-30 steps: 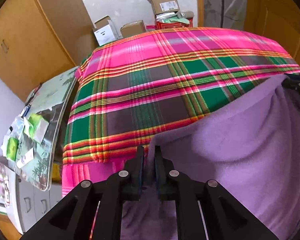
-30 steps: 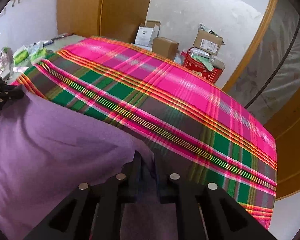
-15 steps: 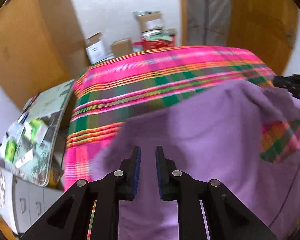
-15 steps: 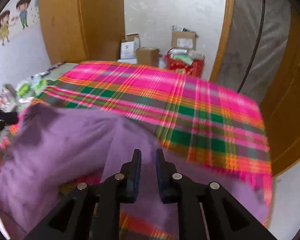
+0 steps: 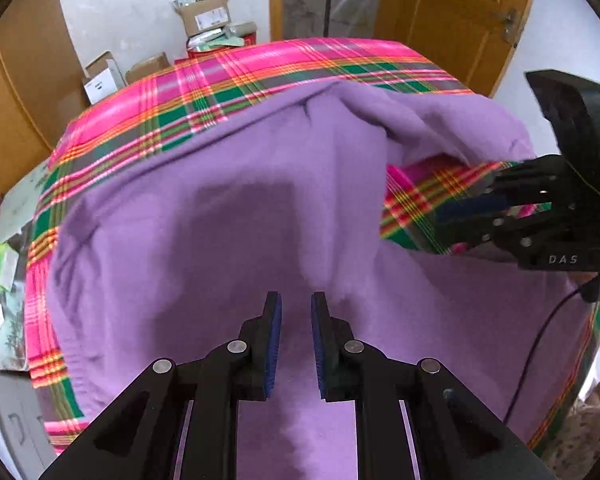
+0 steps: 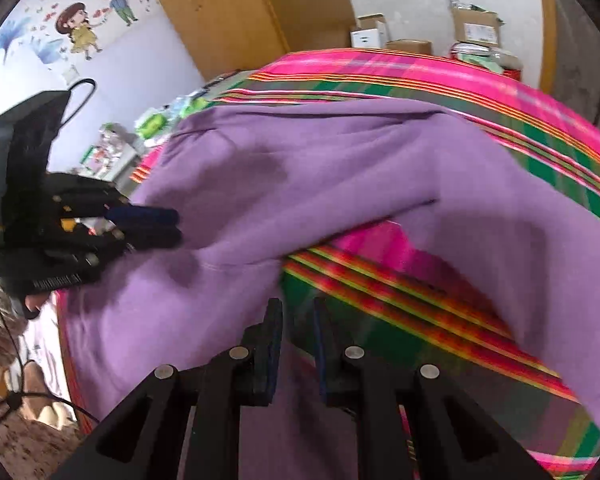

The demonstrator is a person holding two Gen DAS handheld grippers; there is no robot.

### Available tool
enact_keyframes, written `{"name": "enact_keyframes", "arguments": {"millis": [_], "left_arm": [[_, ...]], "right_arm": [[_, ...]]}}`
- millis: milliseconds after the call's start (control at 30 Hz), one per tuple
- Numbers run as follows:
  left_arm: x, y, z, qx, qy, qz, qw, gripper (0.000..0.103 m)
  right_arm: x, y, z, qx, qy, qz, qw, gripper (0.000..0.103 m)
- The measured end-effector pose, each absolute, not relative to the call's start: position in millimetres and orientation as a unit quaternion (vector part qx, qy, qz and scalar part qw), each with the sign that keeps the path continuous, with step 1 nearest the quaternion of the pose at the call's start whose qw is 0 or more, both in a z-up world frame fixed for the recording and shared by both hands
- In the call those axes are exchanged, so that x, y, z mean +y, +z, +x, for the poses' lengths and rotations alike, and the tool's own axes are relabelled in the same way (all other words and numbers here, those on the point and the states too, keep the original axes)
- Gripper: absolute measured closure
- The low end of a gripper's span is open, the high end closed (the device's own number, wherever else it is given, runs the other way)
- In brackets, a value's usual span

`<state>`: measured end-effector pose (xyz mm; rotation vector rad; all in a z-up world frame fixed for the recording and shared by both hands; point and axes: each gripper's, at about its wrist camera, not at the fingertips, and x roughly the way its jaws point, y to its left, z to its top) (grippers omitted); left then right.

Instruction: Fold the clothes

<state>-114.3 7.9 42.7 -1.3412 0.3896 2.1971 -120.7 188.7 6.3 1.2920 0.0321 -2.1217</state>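
Purple garment (image 5: 228,216) lies spread over the plaid cloth (image 5: 204,92), filling the middle of both views; one fold near its right edge in the left view is turned back, baring plaid underneath.

Left gripper (image 5: 296,344): jaws a narrow gap apart, nothing pinched, garment lying below them. Right gripper (image 6: 298,344): same narrow gap, empty, above garment edge and plaid.

Handling, as judged: soft, thick fleece-like knit, light, limp, drapes and creases readily; not slippery, not fragile. Best taken at a hem or corner, pinching the edge layers; mid-panel grabs would only bunch it.

Writing: "DAS" on the right gripper's body, right of the left view. Box (image 5: 102,82) labels too small to read.
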Motion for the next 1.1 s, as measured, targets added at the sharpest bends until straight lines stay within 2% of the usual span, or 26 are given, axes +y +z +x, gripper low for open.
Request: {"name": "enact_keyframes", "arguments": {"millis": [300, 333, 367, 733, 833, 933, 1100], "left_arm": [[11, 35, -115, 0.118, 0.808, -0.512, 0.268, 0.088], [11, 36, -115, 0.115, 0.807, -0.512, 0.270, 0.088], [12, 37, -114, 0.113, 0.808, -0.510, 0.273, 0.088], [14, 43, -109, 0.105, 0.814, -0.505, 0.268, 0.086], [21, 49, -105, 0.096, 0.815, -0.496, 0.284, 0.086], [34, 51, -101, 0.091, 0.812, -0.491, 0.302, 0.081], [62, 45, -98, 0.107, 0.806, -0.491, 0.313, 0.080]], "right_arm": [[169, -4, -126, 0.014, -0.800, 0.501, 0.331, 0.087], [169, -3, -126, 0.011, -0.800, 0.500, 0.331, 0.090], [170, -3, -124, 0.007, -0.800, 0.498, 0.333, 0.101], [175, 17, -84, -0.009, -0.797, 0.467, 0.382, 0.101], [172, 8, -82, -0.016, -0.793, 0.477, 0.378, 0.101], [177, 3, -84, -0.041, -0.790, 0.486, 0.371, 0.100], [204, 12, -78, -0.053, -0.808, 0.471, 0.351, 0.099]]}}
